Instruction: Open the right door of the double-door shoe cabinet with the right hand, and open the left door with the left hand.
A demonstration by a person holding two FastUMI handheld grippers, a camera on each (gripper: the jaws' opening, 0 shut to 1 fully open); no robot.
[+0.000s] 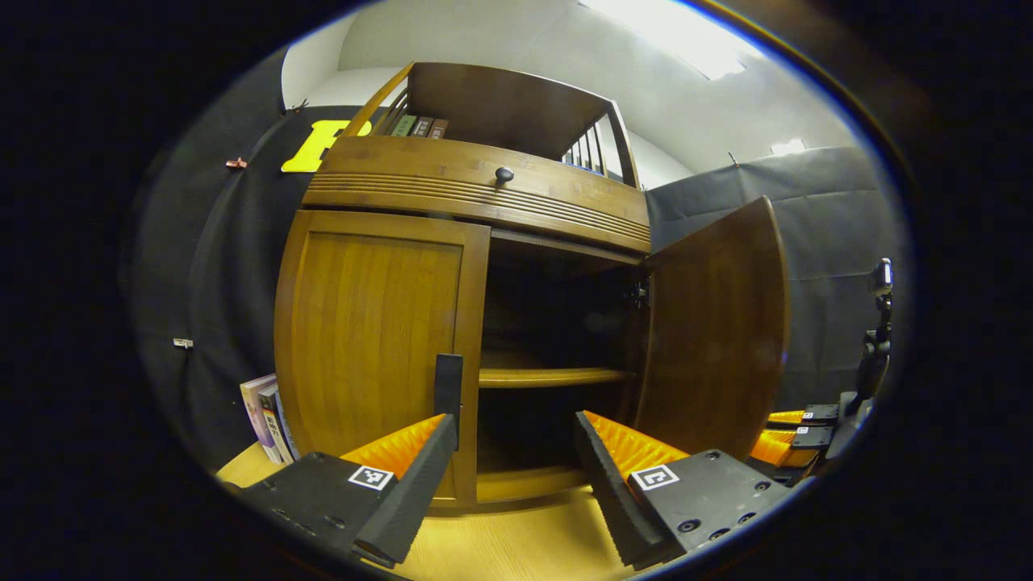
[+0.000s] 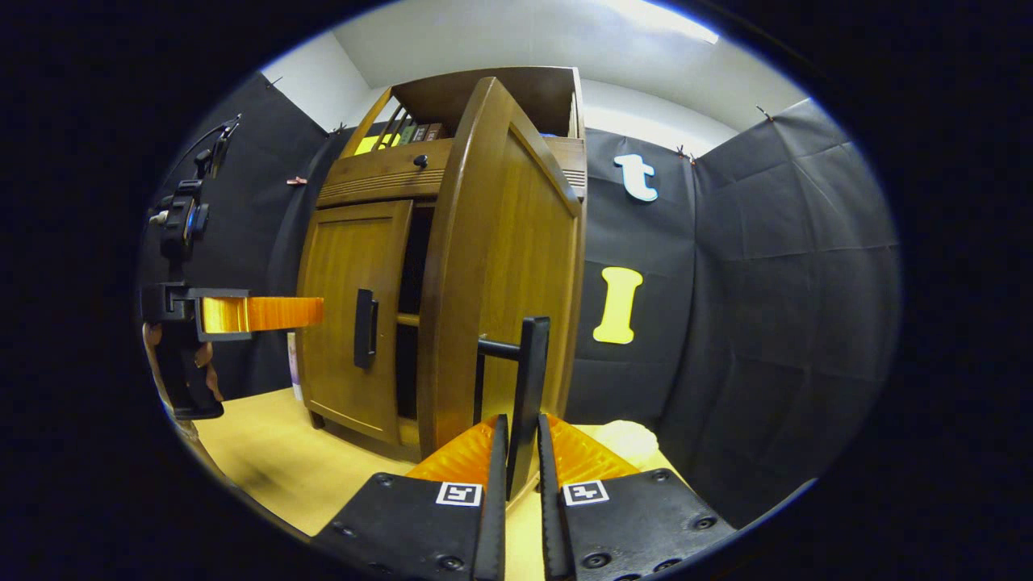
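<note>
Center of the left gripper view: cabinet [image 1: 476, 323] on the table [image 1: 500, 549], left door [image 1: 371, 347] closed, right door [image 1: 718, 323] swung open. Bottom center, left gripper [image 1: 516, 452] spread wide near the left handle [image 1: 449, 387]. Bottom of the right gripper view: right gripper [image 2: 516, 460] clamped on the right handle [image 2: 529, 395].

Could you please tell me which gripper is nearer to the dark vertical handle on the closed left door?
Left. The left gripper hangs open just before the dark vertical handle; the right gripper is off at the open right wooden door, clamping its handle.
</note>
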